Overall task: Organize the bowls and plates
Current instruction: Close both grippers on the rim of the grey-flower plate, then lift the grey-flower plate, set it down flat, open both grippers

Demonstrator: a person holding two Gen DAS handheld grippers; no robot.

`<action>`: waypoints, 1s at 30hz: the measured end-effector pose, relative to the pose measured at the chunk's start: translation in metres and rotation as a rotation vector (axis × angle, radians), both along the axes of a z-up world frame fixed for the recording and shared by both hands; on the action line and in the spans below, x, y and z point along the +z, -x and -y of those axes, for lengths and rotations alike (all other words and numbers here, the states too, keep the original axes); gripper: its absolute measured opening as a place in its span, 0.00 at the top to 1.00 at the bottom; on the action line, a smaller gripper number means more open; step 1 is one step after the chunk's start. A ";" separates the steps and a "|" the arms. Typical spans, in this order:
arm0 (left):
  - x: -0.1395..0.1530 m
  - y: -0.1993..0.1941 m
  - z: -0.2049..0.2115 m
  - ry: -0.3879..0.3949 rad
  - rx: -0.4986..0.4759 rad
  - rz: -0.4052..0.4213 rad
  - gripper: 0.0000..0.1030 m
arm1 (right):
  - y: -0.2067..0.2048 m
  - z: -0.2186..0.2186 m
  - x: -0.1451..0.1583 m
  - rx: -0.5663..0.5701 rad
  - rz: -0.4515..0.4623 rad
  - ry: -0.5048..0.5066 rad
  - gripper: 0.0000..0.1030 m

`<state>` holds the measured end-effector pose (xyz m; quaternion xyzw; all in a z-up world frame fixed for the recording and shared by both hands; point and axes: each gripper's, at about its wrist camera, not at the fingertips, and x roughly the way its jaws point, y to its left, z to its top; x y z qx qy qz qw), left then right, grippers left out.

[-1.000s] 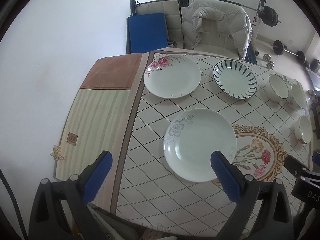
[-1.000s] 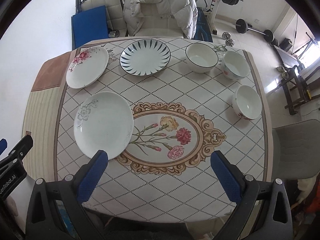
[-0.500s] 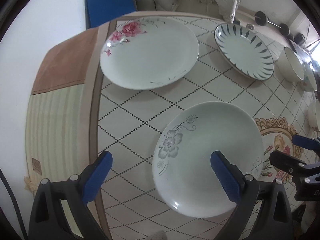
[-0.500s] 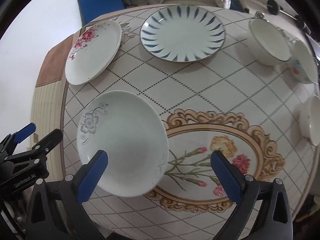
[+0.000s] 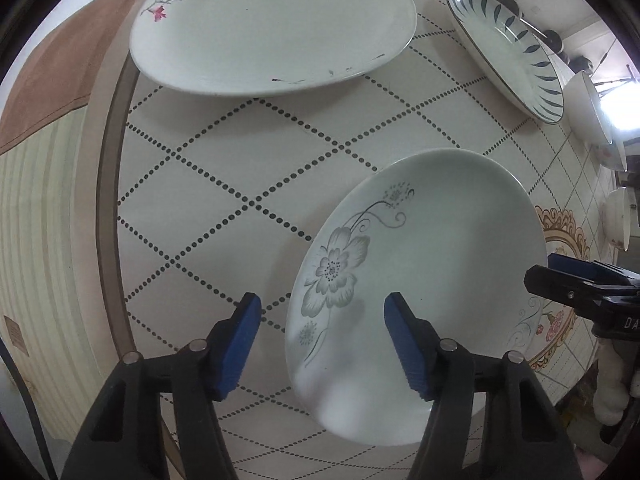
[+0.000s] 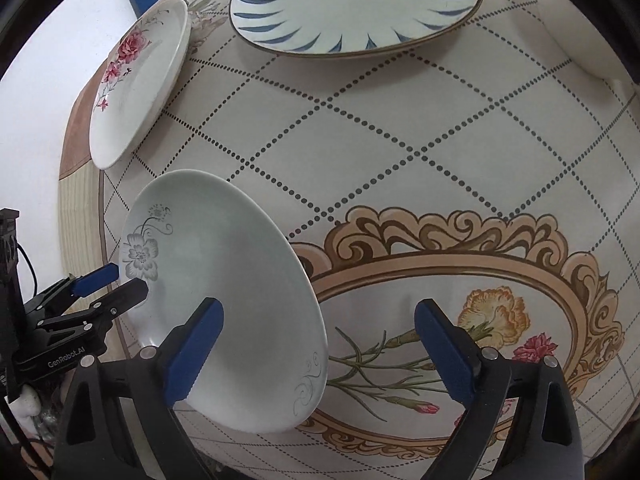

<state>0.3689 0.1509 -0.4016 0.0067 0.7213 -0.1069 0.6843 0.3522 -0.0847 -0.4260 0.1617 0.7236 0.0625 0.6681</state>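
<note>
A pale plate with a grey flower lies on the patterned tablecloth. My left gripper straddles its left rim; the jaws are closing and the pads stand clear of the plate. In the right wrist view the same plate sits at lower left. My right gripper straddles its right rim, jaws wide and closing slightly, pads not pressing. The left gripper shows at the plate's far rim, and the right gripper shows at the right edge of the left view.
A pink-flowered plate lies beyond, at the table's far left. A blue-striped plate lies at the back. White bowls stand at the far right. The cloth's flower medallion is under my right gripper.
Both grippers came down close over the grey-flower plate. The left jaws narrowed around its left rim; the right jaws narrowed a little around its right rim.
</note>
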 end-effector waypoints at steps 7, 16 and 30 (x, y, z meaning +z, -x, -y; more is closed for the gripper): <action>-0.016 -0.004 -0.011 0.023 0.038 -0.033 0.61 | 0.000 -0.012 -0.018 0.041 -0.022 -0.048 0.30; -0.019 0.002 -0.011 0.038 0.040 -0.023 0.68 | -0.002 -0.020 -0.024 0.033 -0.040 -0.096 0.68; -0.002 0.017 -0.001 0.032 0.085 -0.004 0.73 | 0.009 -0.001 -0.017 0.030 -0.009 -0.135 0.82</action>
